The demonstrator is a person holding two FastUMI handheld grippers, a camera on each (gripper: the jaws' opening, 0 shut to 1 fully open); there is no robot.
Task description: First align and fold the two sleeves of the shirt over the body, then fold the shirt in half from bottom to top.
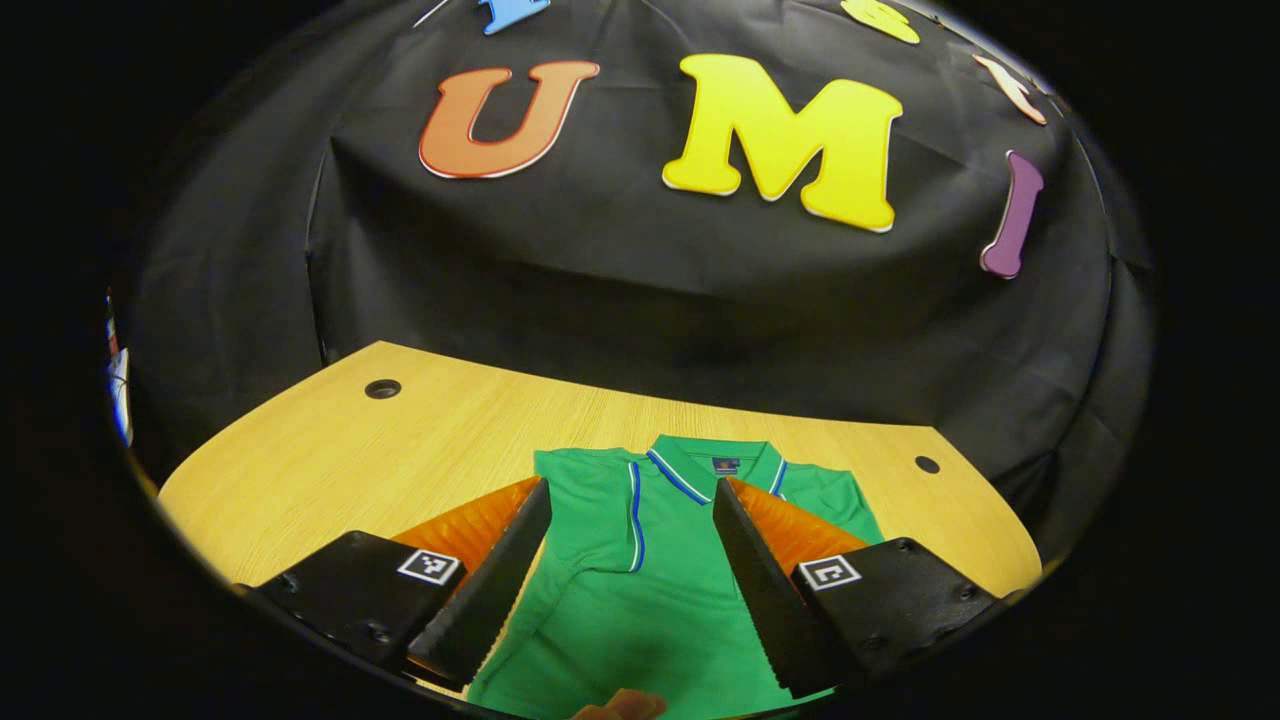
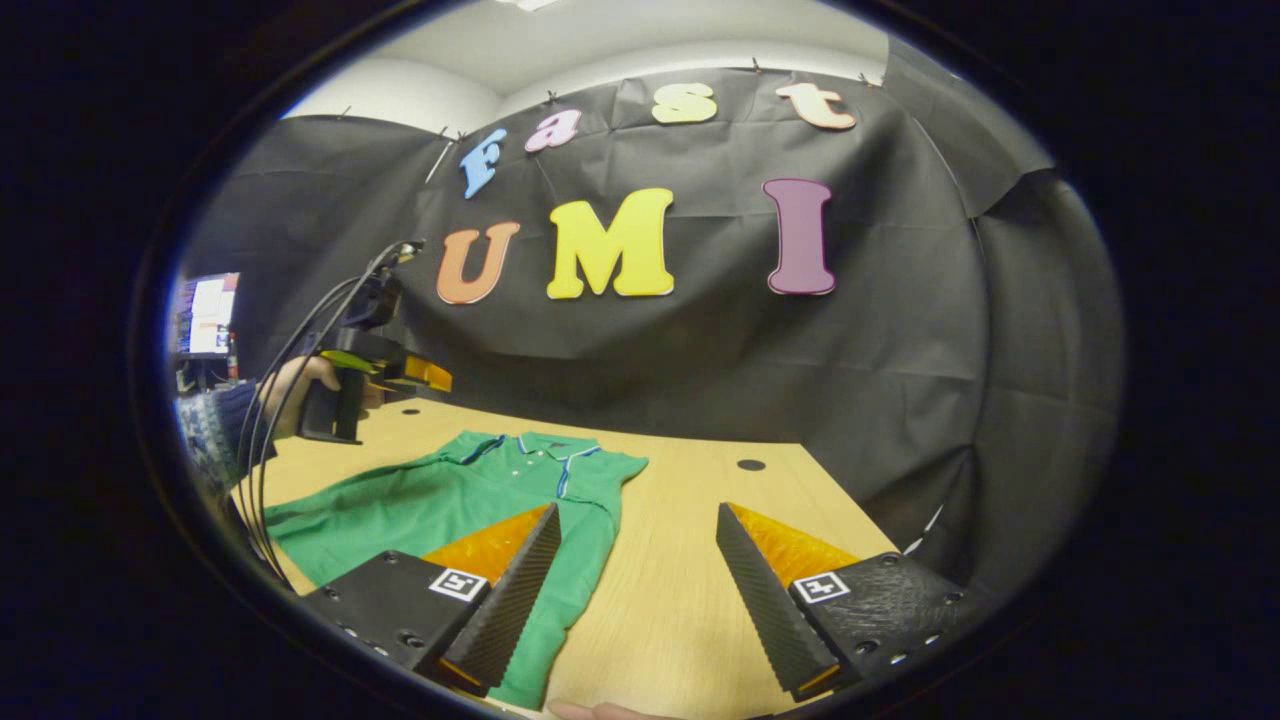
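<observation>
Even, fairly dim overhead light; table (image 2: 680,560) glows warmly at 6 o'clock; sharp centre, fisheye bending toward every edge.

Recording booth: black cloth wall (image 2: 700,340) behind wooden desk (image 2: 680,590).

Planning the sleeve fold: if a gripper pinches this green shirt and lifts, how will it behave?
The shirt lies flat and creased on the table, so it will probably drape limply. It looks thin, so likely light. Pushed, it would probably bunch rather than slide whole.

A light wood-grain worktop (image 2: 690,590) with two round cable holes (image 1: 382,389) stands before the booth's draped black cloth wall (image 2: 700,350); a white ceiling (image 2: 600,45) shows above.
</observation>
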